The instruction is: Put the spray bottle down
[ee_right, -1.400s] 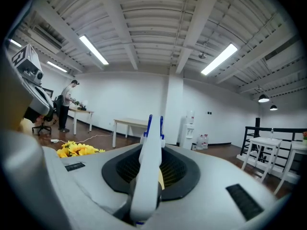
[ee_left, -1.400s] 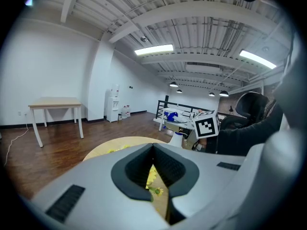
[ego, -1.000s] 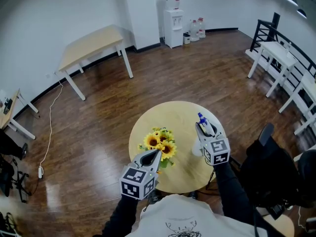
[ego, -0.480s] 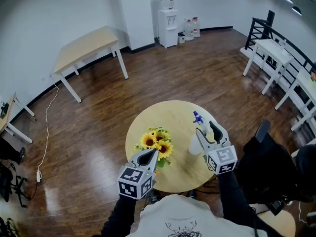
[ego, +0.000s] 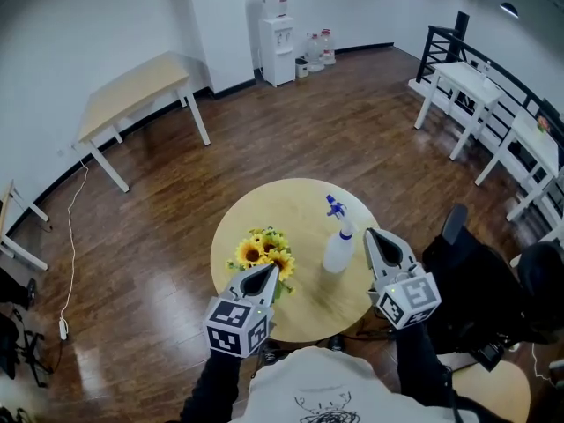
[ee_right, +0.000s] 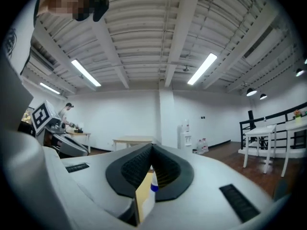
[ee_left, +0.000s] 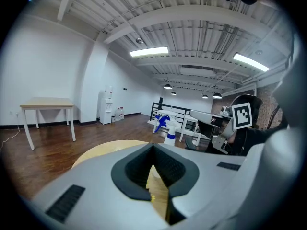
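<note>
The spray bottle, white with a blue trigger head, stands upright on the round wooden table, right of centre. My right gripper hangs just right of it, apart from it, shut with nothing held. In the right gripper view the bottle shows behind the closed tips of that gripper. A bunch of sunflowers stands at the table's left. My left gripper sits at the flowers' near side, shut and holding nothing. The left gripper view shows the bottle beyond that gripper's meeting tips.
A long wooden table stands at the back left, a water dispenser against the far wall. White tables and a black railing line the right side. A dark chair stands right of the round table. A cable lies on the floor.
My right gripper opened off the spray bottle, drew back to the right and toward me, then shut. The bottle stays standing on the table. The left gripper has barely moved.
</note>
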Available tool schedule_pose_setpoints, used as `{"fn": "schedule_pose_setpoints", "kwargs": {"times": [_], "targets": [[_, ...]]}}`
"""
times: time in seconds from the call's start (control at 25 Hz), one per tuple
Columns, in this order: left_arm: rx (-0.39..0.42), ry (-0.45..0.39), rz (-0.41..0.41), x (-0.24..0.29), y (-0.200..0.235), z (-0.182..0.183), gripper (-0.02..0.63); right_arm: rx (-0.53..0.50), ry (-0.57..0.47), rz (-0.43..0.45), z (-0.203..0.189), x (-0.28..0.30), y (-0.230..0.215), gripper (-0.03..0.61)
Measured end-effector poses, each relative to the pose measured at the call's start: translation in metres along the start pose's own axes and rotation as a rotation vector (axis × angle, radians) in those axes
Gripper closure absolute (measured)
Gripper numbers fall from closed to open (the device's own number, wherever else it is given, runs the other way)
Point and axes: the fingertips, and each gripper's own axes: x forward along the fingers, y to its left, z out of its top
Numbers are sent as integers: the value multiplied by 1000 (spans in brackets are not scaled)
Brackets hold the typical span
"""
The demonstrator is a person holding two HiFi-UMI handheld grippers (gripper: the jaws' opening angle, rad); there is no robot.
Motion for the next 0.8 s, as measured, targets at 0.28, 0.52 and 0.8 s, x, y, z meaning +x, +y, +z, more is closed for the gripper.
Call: {"fn": "schedule_pose_setpoints", "kwargs": {"times": [0.28,0.52,0.8], "targets": [[3,0,-34,12,-16,1,623,43,134,13,-28,-9,17,586],[8,-3,-45,18,-22,4,623,113,162,7,-36,-12,17,584],[11,-16,-34,18,-20,7,623,108,150,30,-30,-8,18,586]]}}
